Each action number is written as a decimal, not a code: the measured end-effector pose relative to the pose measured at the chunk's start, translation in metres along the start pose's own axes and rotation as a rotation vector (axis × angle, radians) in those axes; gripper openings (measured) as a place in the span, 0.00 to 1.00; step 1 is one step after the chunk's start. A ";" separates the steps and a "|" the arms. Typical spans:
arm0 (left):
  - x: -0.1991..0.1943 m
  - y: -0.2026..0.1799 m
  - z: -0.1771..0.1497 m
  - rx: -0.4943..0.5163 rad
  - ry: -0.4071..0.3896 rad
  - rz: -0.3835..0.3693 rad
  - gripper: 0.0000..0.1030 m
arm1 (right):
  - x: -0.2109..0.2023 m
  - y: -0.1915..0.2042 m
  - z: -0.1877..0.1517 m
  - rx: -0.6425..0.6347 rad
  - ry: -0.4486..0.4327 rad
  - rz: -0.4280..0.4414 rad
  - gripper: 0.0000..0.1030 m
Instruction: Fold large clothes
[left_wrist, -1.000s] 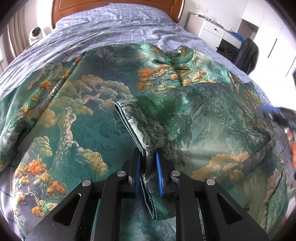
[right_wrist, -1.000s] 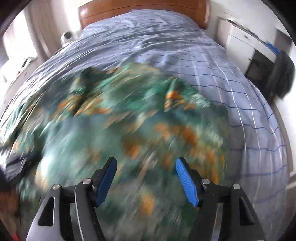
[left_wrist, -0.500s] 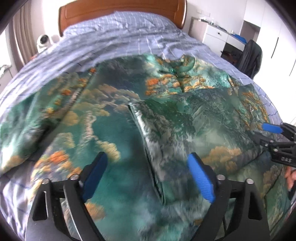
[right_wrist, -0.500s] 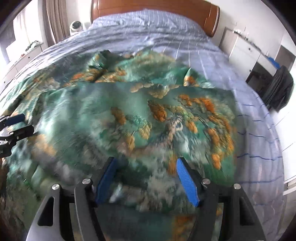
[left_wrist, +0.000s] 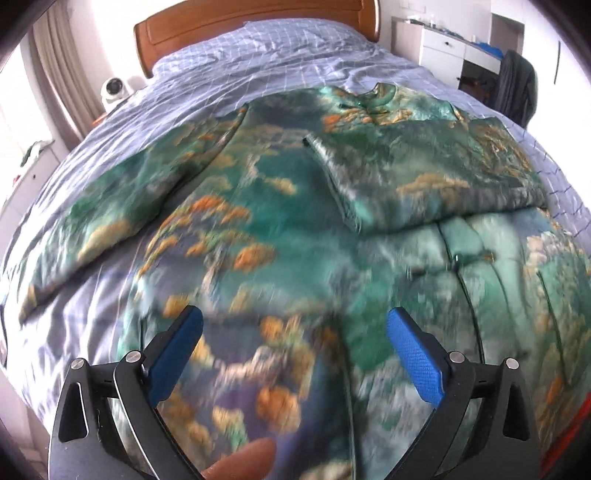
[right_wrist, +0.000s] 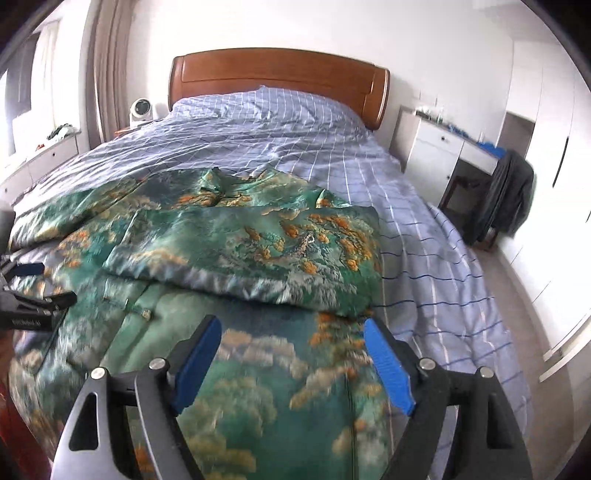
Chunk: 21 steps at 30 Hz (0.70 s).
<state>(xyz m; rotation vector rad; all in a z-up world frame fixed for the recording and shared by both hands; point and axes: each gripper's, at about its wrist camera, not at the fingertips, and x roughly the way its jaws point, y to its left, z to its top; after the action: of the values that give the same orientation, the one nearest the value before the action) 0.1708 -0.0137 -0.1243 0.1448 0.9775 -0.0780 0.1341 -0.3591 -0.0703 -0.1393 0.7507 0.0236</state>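
Bed (right_wrist: 424, 206) bears the garment (left_wrist: 280, 236), lying unheld under both wide claws.

I'm looking over a bed (right_wrist: 424, 229) covered in pale blue checked bedding, with a warm brown wooden headboard (right_wrist: 277, 79) against a white wall (right_wrist: 295, 26). Left of it I see a small white fan (right_wrist: 140, 110) and a curtain (right_wrist: 107, 66) lit by daylight. On the right stands a white cabinet (right_wrist: 436, 155), a dark garment (right_wrist: 506, 195) draped over a chair, white wardrobe doors (right_wrist: 554, 122) and pale floor (right_wrist: 532, 306).
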 end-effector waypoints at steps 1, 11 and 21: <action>-0.002 0.005 -0.002 -0.019 0.002 -0.002 0.98 | -0.003 0.003 -0.004 -0.006 -0.002 0.008 0.79; -0.008 0.060 -0.007 -0.153 -0.015 0.067 1.00 | -0.011 0.028 -0.030 -0.022 0.029 0.083 0.79; -0.002 0.216 0.014 -0.578 -0.065 -0.032 1.00 | -0.019 0.033 -0.029 -0.057 0.013 0.074 0.79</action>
<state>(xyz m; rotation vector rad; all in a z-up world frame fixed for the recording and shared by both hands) 0.2095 0.1970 -0.0958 -0.4020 0.9028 0.1709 0.0983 -0.3302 -0.0826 -0.1665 0.7683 0.1144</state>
